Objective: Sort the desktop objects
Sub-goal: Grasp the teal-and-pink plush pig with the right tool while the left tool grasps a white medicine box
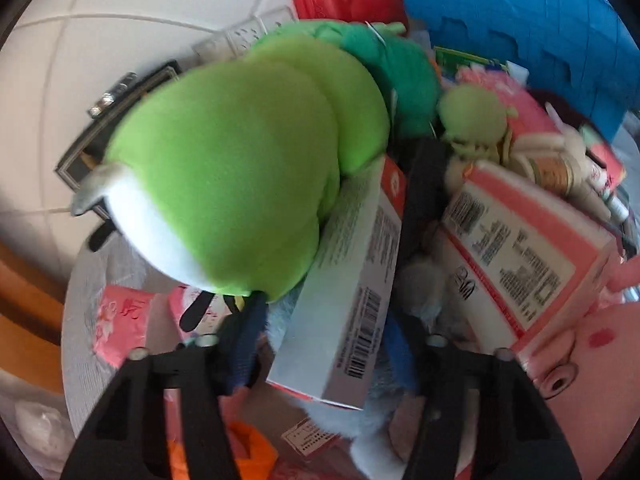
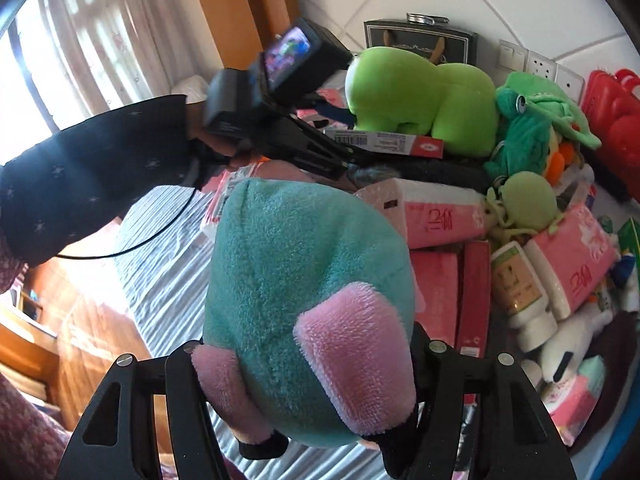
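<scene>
In the right gripper (image 2: 320, 412), raised above the striped cloth (image 2: 168, 280), a teal-and-pink plush toy (image 2: 304, 280) bulges between the 2 jaws, pinched at its lower end. It looks light, soft and squashy — a mid-body grip should suit it. The left gripper (image 1: 324, 344) straddles a white-and-red carton (image 1: 352, 280) beside the green plush (image 1: 240, 176) — jaws half closed, contact unclear.

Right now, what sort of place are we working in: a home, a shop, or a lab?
Most likely a home room: sheer curtains at a sunlit window, white wall sockets on a tiled wall, and a striped-cloth tabletop heaped with household clutter such as a lime-green plush toy and pink tissue packs.
</scene>
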Demonstrator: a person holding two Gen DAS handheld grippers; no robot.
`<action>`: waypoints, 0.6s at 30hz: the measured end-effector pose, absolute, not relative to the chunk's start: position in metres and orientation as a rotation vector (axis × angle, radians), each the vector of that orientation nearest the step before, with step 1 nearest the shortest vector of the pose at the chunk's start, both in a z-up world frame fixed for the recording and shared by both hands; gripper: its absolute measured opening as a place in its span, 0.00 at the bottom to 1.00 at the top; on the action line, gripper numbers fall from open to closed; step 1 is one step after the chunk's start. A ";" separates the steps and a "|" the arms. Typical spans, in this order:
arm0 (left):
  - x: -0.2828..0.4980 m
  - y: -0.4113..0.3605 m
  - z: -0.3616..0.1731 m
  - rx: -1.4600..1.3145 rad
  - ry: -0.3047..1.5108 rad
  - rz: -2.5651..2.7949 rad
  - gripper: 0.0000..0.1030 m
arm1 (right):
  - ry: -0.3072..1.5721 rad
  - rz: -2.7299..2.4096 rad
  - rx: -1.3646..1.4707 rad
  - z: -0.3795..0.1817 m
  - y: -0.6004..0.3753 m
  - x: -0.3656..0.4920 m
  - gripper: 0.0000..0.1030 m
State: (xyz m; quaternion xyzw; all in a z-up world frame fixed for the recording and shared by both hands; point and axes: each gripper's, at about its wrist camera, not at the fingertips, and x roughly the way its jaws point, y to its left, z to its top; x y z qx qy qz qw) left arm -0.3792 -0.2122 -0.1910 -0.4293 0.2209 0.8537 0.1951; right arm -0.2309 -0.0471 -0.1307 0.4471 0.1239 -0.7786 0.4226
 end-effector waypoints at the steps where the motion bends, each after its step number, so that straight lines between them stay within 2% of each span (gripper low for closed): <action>1: -0.378 -0.212 -0.191 -1.198 0.608 2.385 0.40 | 0.303 -1.949 1.122 -0.131 -0.047 -0.231 0.61; 3: -0.374 -0.211 -0.190 -1.191 0.598 2.399 0.28 | 0.295 -1.945 1.127 -0.130 -0.045 -0.232 0.61; 6: -0.357 -0.213 -0.175 -1.159 0.537 2.447 0.24 | 0.285 -1.945 1.128 -0.129 -0.045 -0.231 0.61; 14: -0.311 -0.219 -0.125 -1.033 0.469 2.572 0.22 | 0.157 -1.933 1.143 -0.112 -0.025 -0.231 0.61; 18: -0.300 -0.219 -0.091 -0.962 0.446 2.645 0.22 | 0.128 -1.998 1.071 -0.084 -0.011 -0.229 0.61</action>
